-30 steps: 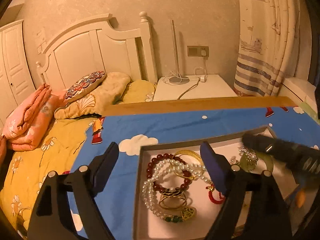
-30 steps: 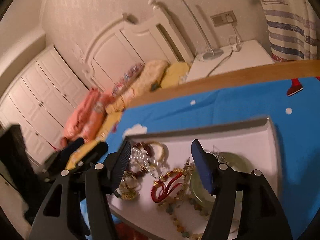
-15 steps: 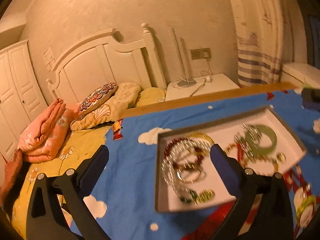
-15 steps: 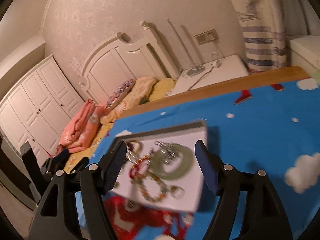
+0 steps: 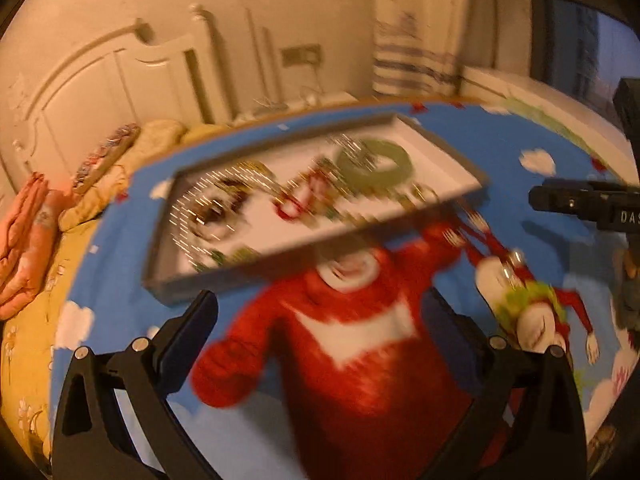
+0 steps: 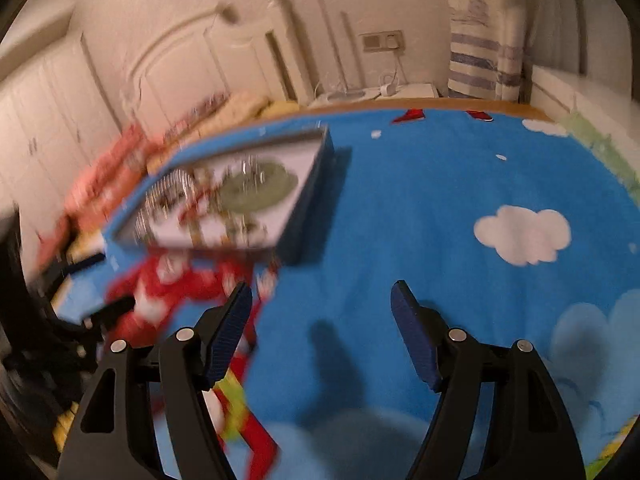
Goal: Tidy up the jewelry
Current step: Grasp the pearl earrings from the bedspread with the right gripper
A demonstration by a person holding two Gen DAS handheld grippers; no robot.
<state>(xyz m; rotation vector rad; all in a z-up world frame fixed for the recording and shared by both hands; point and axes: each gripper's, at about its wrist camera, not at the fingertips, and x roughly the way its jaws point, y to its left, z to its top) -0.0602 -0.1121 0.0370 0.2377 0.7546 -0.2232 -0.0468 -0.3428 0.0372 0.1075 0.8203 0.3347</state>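
1. Bedroom scene, motion-blurred: a blue cartoon cloth [image 6: 420,208] covers the counter, with a white headboard [image 5: 120,80] behind.
2. A shallow tray [image 5: 440,142] of tangled jewelry [image 5: 224,208], including a green bangle [image 5: 378,162], sits on the cloth.
3. Left gripper [image 5: 320,320] hangs wide open, empty, just short of the tray.
4. Right gripper [image 6: 322,308] is open, empty, over bare cloth beside the tray.

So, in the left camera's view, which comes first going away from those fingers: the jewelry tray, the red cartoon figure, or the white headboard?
1. red cartoon figure, on the blue cloth, right between the fingers.
2. jewelry tray, just beyond, centre.
3. white headboard, far back, upper left.
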